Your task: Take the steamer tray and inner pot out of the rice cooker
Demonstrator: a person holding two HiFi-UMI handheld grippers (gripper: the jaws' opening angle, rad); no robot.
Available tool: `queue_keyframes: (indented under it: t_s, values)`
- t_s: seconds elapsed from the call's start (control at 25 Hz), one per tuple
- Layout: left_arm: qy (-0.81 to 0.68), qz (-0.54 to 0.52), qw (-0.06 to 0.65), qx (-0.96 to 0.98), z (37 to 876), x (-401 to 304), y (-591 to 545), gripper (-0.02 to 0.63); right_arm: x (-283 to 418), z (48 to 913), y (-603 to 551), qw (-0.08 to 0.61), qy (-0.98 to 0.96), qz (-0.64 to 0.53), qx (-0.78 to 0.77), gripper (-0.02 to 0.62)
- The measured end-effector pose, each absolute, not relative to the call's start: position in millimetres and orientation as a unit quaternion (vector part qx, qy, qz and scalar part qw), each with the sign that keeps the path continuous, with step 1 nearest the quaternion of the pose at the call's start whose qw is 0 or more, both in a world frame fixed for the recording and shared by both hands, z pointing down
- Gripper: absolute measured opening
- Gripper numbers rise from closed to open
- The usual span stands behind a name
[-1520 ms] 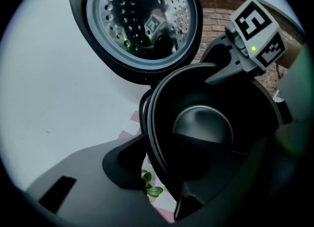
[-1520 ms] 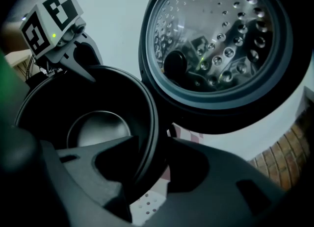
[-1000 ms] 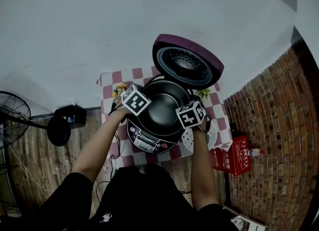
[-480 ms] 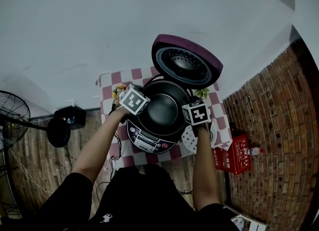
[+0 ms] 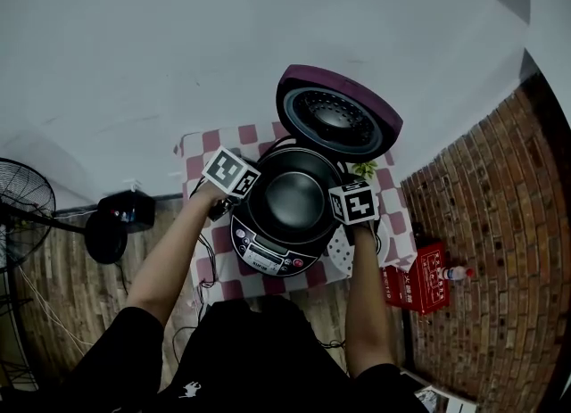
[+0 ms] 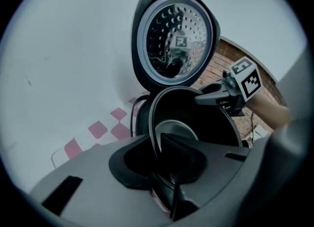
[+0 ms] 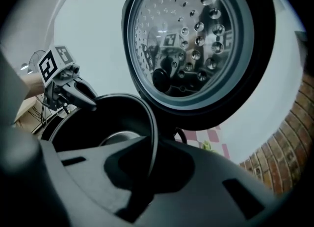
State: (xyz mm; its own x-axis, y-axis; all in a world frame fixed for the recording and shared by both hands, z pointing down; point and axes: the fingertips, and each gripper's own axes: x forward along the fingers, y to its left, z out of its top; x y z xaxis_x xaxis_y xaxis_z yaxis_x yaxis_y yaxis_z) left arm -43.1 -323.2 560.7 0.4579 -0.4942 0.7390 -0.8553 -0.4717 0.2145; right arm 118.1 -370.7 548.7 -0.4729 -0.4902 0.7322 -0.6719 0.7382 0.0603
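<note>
Right, the inner pot sits mouth-up in the rice cooker, its axis upright and its round rim level, and you have a gripper on each side of it. Your right gripper is pinched tight on the rim. In the right gripper view the thin black edge runs up between the closed jaws, with the pot's hollow to that gripper's left and the open lid looming above and beyond its tips. Your left gripper straddles the opposite rim. Its jaws have just been opening and stand a little apart, the edge passing between them, the bowl ahead and to the right of the tips. Each gripper view shows the other gripper's tips at the far rim.

The steamer tray, white and dotted with holes, lies on the checked cloth just below your right gripper in the head view, mostly covered by that hand. You cannot tell whether the pot is seated or raised. Both gripper bodies block its lower wall, and its floor shows only as a pale crescent.
</note>
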Motion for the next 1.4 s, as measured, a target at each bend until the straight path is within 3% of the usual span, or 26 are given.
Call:
queue_keyframes:
  t_s: [0.4, 1.4]
  values:
    - [-0.434, 0.230, 0.301, 0.818, 526, -43, -322, 0.040, 120, 521, -365, 0.359, -0.856, 0.124, 0.352, 0.011]
    - [-0.456, 0.112, 0.162, 0.868, 374, -63, -273, 0.037, 108, 375, -304, 0.249, -0.867, 0.011, 0.432, 0.011]
